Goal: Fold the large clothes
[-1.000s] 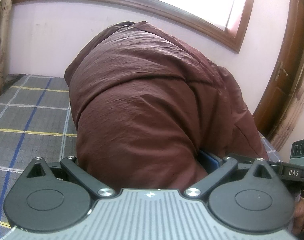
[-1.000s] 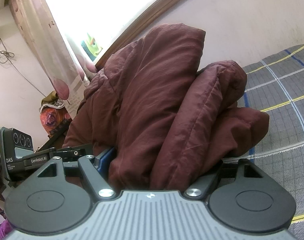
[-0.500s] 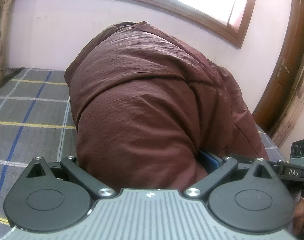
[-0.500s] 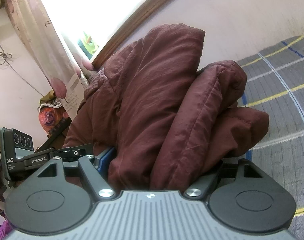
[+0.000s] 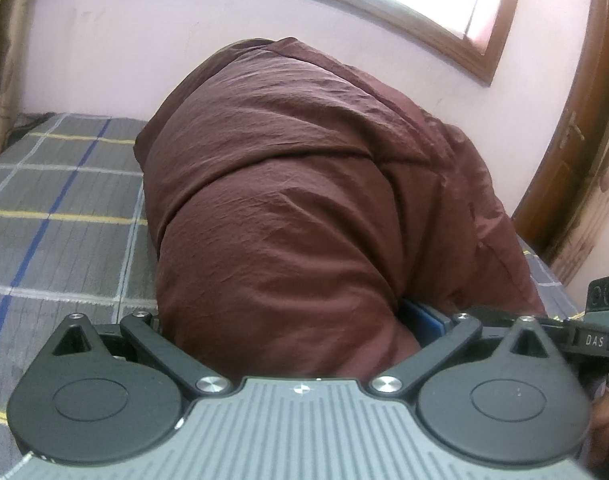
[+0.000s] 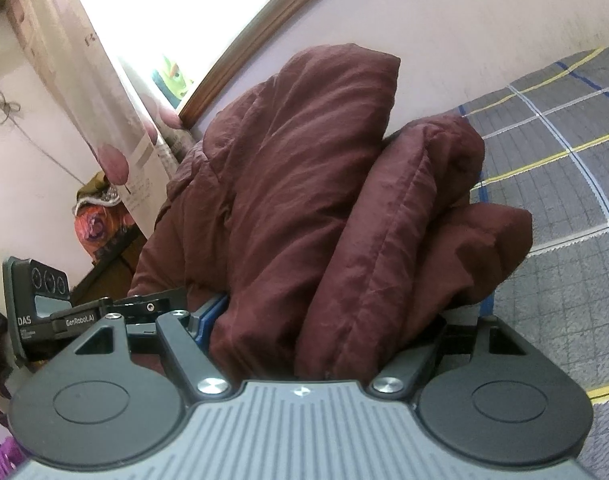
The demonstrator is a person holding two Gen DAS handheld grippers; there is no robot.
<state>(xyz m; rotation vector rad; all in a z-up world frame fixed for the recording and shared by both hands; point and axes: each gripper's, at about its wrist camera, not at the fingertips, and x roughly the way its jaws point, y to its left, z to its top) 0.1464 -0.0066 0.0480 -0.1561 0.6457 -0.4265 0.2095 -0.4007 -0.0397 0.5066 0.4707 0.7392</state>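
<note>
Maroon fabric fills the space between the jaws of both grippers. In the left wrist view the left gripper (image 5: 292,320) is clamped on a thick bundle of the maroon padded garment (image 5: 304,200), which bulges up and away from the linkage arms; a blue finger pad (image 5: 422,314) shows at the right edge of the cloth. Part of the right gripper (image 5: 596,320), marked DAS, sits just beside it on the right. In the right wrist view the right gripper (image 6: 324,328) grips the same garment (image 6: 304,184), here gathered in several stacked folds. Under the bundle lies a grey checked bedsheet (image 5: 60,216) with blue, yellow and white lines. Farther back stand a pale wall (image 5: 144,60), a wood-framed window (image 5: 484,12), a wooden door (image 5: 572,132) and a floral curtain (image 6: 84,92).
</note>
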